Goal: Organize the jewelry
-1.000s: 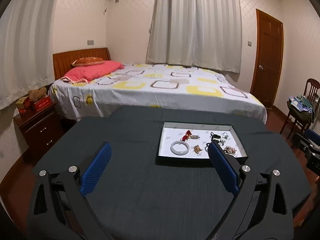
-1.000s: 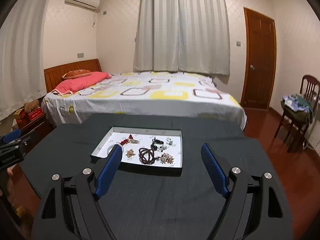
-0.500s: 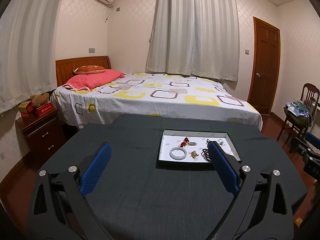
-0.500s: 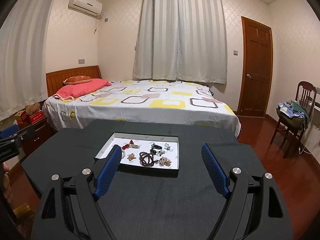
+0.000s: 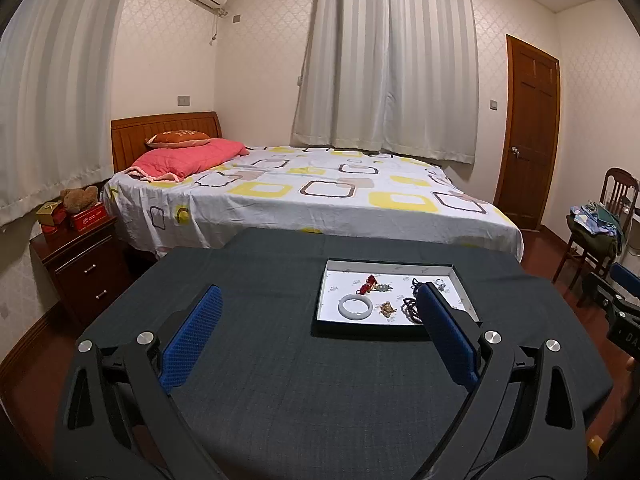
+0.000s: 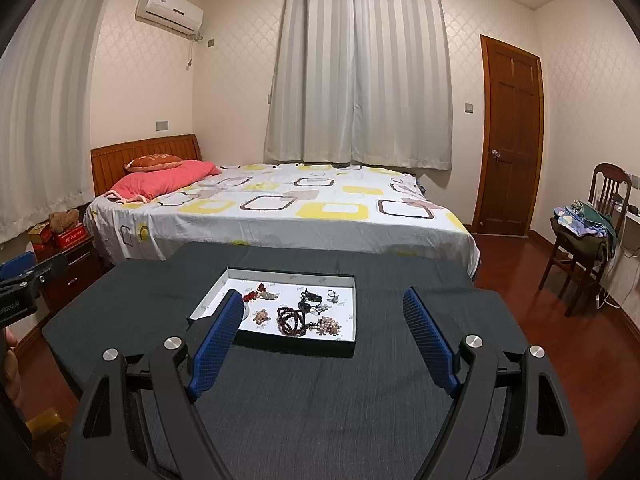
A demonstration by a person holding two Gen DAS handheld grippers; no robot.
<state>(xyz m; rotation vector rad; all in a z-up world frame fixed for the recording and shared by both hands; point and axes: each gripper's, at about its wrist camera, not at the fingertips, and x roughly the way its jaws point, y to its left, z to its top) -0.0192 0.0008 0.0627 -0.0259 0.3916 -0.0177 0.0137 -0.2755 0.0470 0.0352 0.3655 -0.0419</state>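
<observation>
Jewelry sits in a shallow white tray [image 6: 347, 277] mid-table, toward the far edge. The pale bangle [image 5: 355, 306] looks rigid, slick and chippable, so I'd pinch across its rim. The dark beads [image 6: 291, 321] are floppy; grab a bunched loop. Table [image 6: 320, 400] is dark woven cloth. Left claw [image 5: 316, 340] and right claw [image 6: 322, 342] both gape wide, empty.

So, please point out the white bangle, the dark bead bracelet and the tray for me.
white bangle [image 5: 355, 306]: left wrist view, on the near part of its ring.
dark bead bracelet [image 6: 291, 322]: right wrist view, on the coiled beads.
tray [image 6: 294, 349]: right wrist view, on its dark near wall.
</observation>
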